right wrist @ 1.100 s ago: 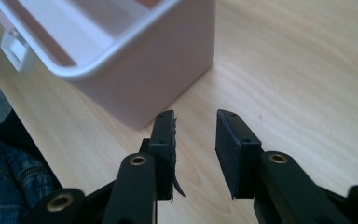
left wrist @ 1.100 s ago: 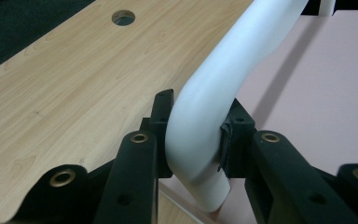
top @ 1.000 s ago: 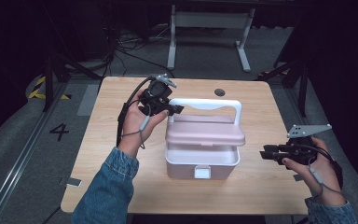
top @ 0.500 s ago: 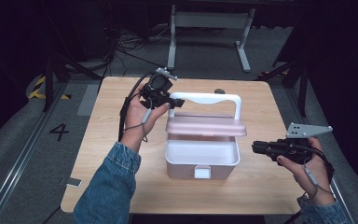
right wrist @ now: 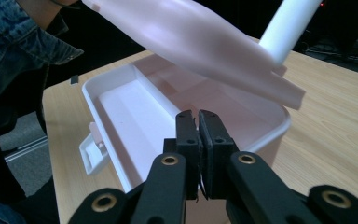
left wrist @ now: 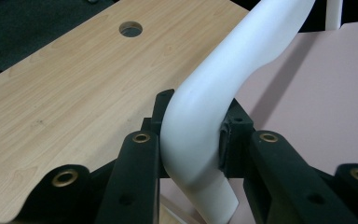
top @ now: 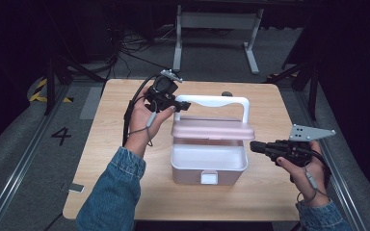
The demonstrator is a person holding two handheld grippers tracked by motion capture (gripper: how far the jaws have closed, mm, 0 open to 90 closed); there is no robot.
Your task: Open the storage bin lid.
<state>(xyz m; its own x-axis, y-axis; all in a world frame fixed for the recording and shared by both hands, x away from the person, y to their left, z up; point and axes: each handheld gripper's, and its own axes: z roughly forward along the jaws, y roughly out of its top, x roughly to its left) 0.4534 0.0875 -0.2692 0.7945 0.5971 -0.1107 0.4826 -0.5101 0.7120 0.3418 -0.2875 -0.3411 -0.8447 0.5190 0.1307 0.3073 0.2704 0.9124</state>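
Lid (top: 213, 129) now swung higher by left gripper (top: 182, 106) pinching white handle (top: 217, 101); right gripper (top: 254, 147) just closed empty beside box (top: 208, 166).

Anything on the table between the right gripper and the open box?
No. In the high view, only bare table separates the right gripper, jaws shut and empty, from the box.

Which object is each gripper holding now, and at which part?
Left gripper clamps the box's white handle at its curved corner. Right gripper holds nothing; its jaws are shut.
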